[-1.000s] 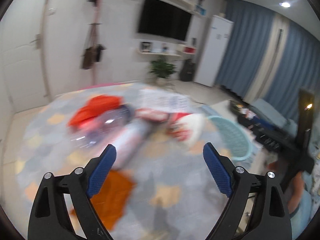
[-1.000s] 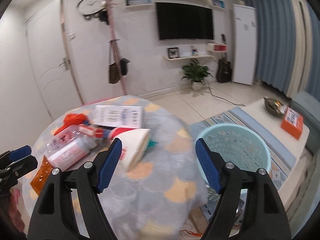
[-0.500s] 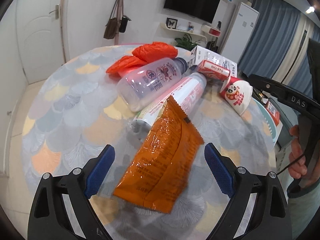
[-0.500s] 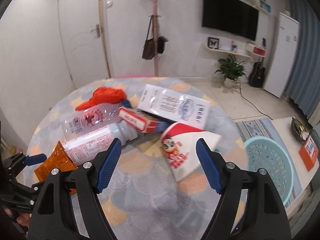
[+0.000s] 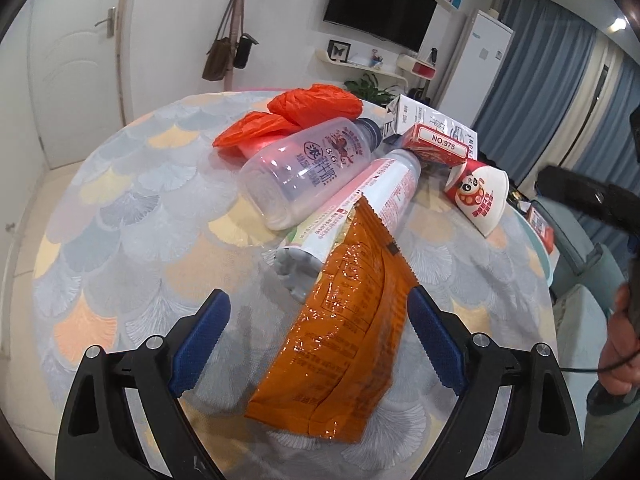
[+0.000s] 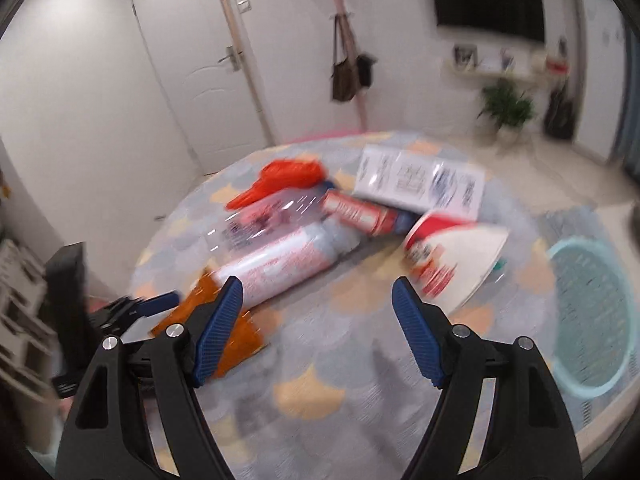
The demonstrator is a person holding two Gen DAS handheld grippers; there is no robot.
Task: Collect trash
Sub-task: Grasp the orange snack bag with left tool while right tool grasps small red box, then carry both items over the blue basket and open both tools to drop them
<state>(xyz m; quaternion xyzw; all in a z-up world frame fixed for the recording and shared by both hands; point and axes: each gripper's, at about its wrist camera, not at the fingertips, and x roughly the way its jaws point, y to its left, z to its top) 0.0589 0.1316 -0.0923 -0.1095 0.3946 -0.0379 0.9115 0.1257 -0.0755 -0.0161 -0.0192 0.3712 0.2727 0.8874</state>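
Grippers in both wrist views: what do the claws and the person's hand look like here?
Both are alike: the left claw and right claw have black triangular frames with cut-out windows, silver pivot bolts, and ribbed blue pads on the fingertips. In the left wrist view, a bare hand shows at the right edge, with a thin black cable looping beside it.

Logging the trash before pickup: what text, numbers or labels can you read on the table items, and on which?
"NO:975": red box.
"36": clear bottle; its Chinese characters show but I cannot transcribe them reliably.
Orange wrapper, white bottle, white carton, panda cup: print too small to read.
Right wrist view: all blurred.
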